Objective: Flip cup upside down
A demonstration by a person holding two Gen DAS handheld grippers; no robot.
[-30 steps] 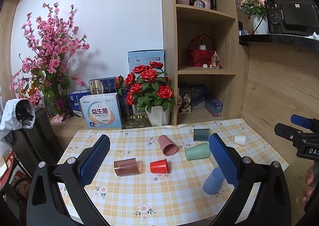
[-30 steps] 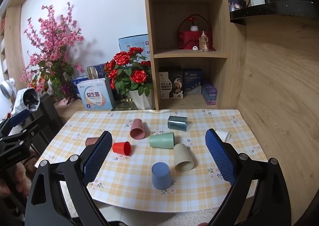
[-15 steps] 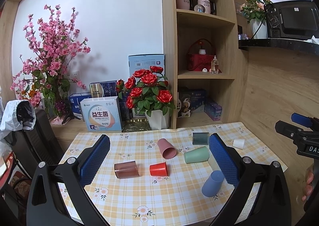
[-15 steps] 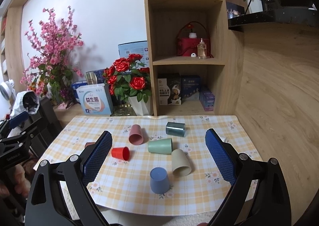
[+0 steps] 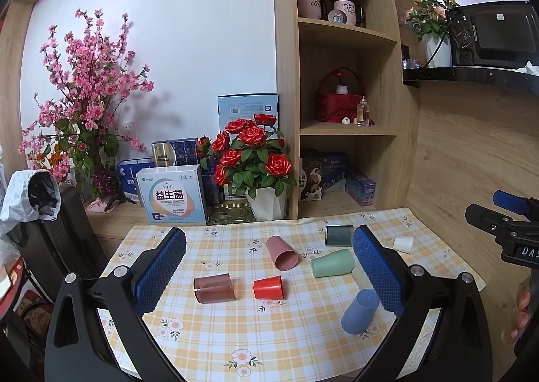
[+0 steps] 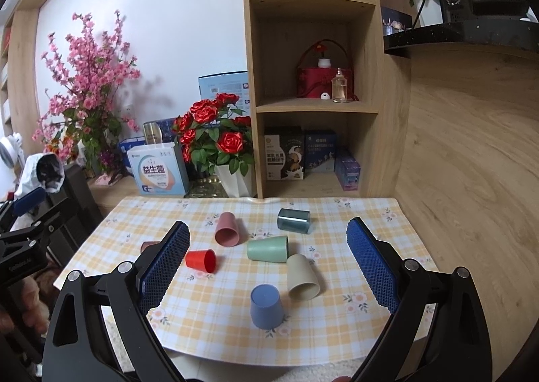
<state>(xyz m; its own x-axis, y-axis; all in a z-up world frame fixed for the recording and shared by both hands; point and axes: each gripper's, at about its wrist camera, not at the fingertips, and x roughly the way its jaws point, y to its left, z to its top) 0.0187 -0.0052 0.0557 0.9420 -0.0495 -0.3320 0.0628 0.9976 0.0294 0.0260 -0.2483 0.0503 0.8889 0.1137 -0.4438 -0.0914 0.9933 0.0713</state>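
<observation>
Several cups lie on a yellow checked tablecloth (image 5: 209, 331). A blue cup (image 6: 266, 306) stands upside down near the front edge; it also shows in the left wrist view (image 5: 358, 311). A beige cup (image 6: 302, 277), a green cup (image 6: 268, 248), a pink cup (image 6: 228, 229), a red cup (image 6: 201, 260), a dark teal cup (image 6: 293, 220) and a brown translucent cup (image 5: 214, 287) lie on their sides. A small white cup (image 5: 403, 245) lies at the right. My left gripper (image 5: 267, 276) and right gripper (image 6: 266, 267) are both open, empty, held back above the table's front.
A white pot of red roses (image 6: 215, 143), boxes (image 6: 158, 170) and a pink blossom plant (image 6: 87, 85) stand behind the table. A wooden shelf unit (image 6: 313, 106) rises at the back. A wooden wall (image 6: 471, 163) bounds the right side. A dark chair (image 5: 57, 240) stands left.
Both grippers have drawn back and risen slightly, so the table looks a little smaller and lower. The cups have not moved. Both grippers stay open.
</observation>
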